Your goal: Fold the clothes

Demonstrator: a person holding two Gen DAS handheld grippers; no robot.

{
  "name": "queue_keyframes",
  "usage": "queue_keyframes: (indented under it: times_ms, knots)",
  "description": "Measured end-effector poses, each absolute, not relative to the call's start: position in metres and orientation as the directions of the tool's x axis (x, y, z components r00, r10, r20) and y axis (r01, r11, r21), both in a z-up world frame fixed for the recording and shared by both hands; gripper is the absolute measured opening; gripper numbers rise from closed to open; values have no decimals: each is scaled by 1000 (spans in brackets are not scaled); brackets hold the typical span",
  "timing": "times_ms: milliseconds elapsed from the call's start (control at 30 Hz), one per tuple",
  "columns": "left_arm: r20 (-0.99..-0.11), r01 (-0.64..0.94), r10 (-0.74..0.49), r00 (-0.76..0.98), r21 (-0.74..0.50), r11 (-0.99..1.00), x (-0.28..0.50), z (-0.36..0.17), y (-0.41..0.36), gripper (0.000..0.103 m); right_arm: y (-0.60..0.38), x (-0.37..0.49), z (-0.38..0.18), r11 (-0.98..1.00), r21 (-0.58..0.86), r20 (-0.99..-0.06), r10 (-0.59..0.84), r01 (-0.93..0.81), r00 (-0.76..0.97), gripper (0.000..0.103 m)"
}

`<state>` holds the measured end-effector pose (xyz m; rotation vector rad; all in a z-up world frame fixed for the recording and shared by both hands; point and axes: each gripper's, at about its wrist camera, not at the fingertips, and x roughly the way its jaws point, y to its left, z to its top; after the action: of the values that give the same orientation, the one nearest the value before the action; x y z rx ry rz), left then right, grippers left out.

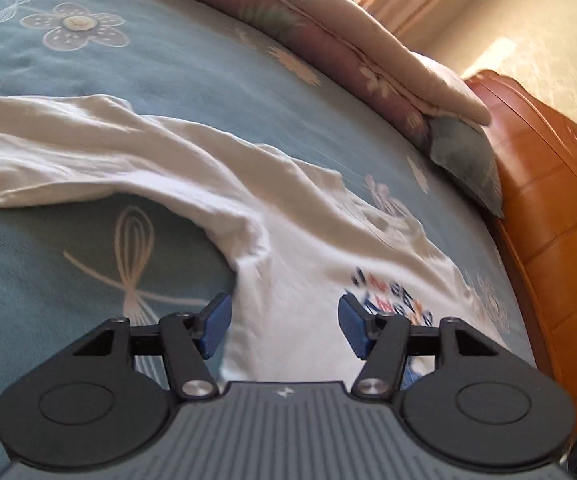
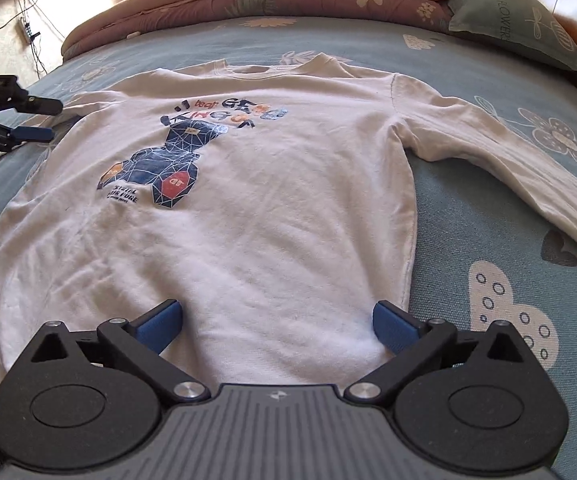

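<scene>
right gripper (image 2: 276, 326) at bottom centre, jaws spread over the hem of the white shirt (image 2: 248, 200) lying flat on the bed (image 2: 488, 220); left gripper (image 1: 284, 326), jaws spread, over its sleeve side.

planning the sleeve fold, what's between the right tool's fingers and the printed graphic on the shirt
Only plain white fabric of the shirt, lightly wrinkled, lies between the open right tool and the printed graphic; nothing rests on it. The right wrist view shows this.

Shirt's print (image 1: 392, 296) motion-blurred, unreadable
</scene>
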<state>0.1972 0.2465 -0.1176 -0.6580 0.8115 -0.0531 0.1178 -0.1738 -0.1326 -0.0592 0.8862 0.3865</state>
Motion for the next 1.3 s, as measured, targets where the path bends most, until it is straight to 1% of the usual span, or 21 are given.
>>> queue_keyframes:
  times_ms: [67,167,233,267,333,367,400,567,667,700,767,833,867,1000,1167,1200,1300]
  knots:
    - [-647,-256,-261,716,-592,764,213,-130,262,57,-176,117,-133,929,120,-759,313,-349,571,103]
    - [-579,-229,-271,769,-646,729,224,-146,273,58,-176,115,-133,927,122,-754,318,-354,575,103]
    - [-594,-233,-255,763,-621,749,226,-143,272,58,-174,115,-134,926,109,-755,314,-362,576,103]
    - [-601,-234,-247,760,-608,759,228,-142,272,54,-173,116,-134,925,102,-756,311,-366,576,103]
    - [-615,-238,-230,754,-582,778,230,-140,271,38,-172,116,-134,924,92,-757,306,-370,577,103]
    - [-622,-239,-222,751,-569,787,231,-139,271,12,-172,116,-134,924,92,-757,306,-370,577,103]
    - [-629,-241,-213,748,-556,796,233,-138,271,4,-173,116,-134,924,95,-756,308,-369,577,103]
    - [-661,-247,-168,732,-487,838,239,-132,269,4,-174,116,-134,925,107,-755,314,-364,576,103]
    - [-678,-250,-140,722,-444,860,243,-128,269,8,-174,117,-134,927,103,-756,309,-360,577,103]
    - [-682,-249,-141,718,-441,862,242,-127,268,7,-174,117,-134,928,102,-757,307,-359,577,103]
    - [-674,-223,-204,710,-490,843,229,-127,262,8,-173,116,-134,928,101,-756,305,-358,579,103]
    - [-662,-195,-253,706,-525,828,214,-127,255,16,-173,115,-134,929,99,-755,304,-357,581,103]
    - [-658,-209,-269,704,-553,806,208,-131,256,18,-172,115,-134,929,96,-755,302,-357,582,103]
    - [-635,-263,-327,700,-655,709,181,-147,262,19,-172,114,-133,931,94,-756,298,-353,583,103]
    - [-575,-292,-349,740,-742,603,148,-161,272,19,-176,109,-133,929,102,-751,306,-355,586,103]
    - [-581,-293,-345,737,-735,611,143,-162,269,19,-175,108,-133,930,100,-751,305,-355,586,103]
    - [-630,-257,-277,725,-621,740,139,-154,246,19,-174,107,-133,932,92,-751,297,-351,590,103]
